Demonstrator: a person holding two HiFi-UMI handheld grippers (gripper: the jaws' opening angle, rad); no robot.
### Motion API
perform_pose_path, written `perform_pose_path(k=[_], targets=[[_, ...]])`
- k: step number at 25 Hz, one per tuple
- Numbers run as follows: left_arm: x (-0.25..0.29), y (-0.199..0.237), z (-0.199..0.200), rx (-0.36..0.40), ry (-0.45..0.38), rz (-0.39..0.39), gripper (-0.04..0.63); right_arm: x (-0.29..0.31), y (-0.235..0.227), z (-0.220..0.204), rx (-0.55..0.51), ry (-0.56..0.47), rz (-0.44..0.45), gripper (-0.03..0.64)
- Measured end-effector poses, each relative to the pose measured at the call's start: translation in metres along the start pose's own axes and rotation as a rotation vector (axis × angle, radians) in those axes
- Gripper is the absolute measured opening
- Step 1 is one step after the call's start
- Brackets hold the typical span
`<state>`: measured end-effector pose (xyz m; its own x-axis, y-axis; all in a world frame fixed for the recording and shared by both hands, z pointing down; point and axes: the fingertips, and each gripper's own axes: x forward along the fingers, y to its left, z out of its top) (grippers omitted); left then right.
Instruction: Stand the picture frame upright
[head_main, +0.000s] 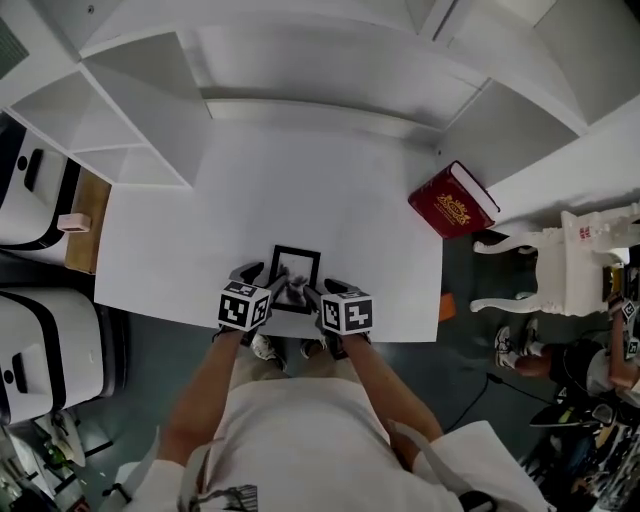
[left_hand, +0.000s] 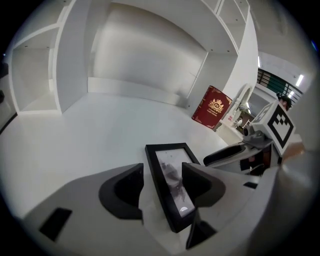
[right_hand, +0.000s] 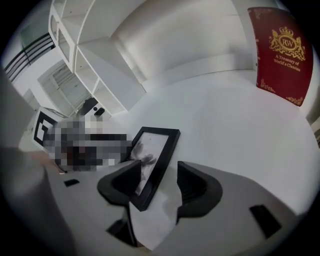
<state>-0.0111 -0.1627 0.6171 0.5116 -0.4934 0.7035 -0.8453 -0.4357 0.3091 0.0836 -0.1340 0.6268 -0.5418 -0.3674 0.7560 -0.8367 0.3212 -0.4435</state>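
A black picture frame (head_main: 296, 270) with a grey print lies flat near the front edge of the white table (head_main: 300, 190). My left gripper (head_main: 270, 285) straddles the frame's near left edge (left_hand: 167, 192). One pad rests over the glass and a gap shows at the other, so it is open. My right gripper (head_main: 318, 292) straddles the near right edge (right_hand: 156, 162) the same way, open, with a gap at its outer pad. In the left gripper view the right gripper's finger (left_hand: 230, 154) reaches in beside the frame.
A red book (head_main: 453, 200) stands at the table's right edge. White open shelves (head_main: 110, 110) line the back and left. A white chair (head_main: 570, 260) stands on the floor at the right.
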Motion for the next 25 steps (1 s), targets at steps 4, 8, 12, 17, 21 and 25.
perform_pose_path(k=[4,8,12,17,21,25], targets=[[0.006,0.004,-0.001,-0.020,0.037,-0.028,0.239,0.009,-0.006,0.007,-0.002,0.002,-0.060,0.233],[0.011,0.007,0.004,-0.029,0.050,-0.031,0.212,0.013,-0.007,0.012,0.005,-0.015,-0.097,0.225],[0.016,0.009,-0.002,-0.018,0.115,-0.024,0.185,0.014,-0.008,0.013,0.009,-0.013,-0.130,0.215],[0.018,0.011,-0.007,-0.028,0.155,0.015,0.149,0.016,-0.005,0.014,0.003,-0.026,-0.157,0.221],[0.024,0.001,-0.006,0.000,0.194,0.012,0.115,0.021,0.001,0.016,0.043,-0.047,-0.170,0.232],[0.022,0.003,0.006,0.064,0.233,0.013,0.106,0.018,-0.004,0.019,0.091,-0.076,-0.181,0.172]])
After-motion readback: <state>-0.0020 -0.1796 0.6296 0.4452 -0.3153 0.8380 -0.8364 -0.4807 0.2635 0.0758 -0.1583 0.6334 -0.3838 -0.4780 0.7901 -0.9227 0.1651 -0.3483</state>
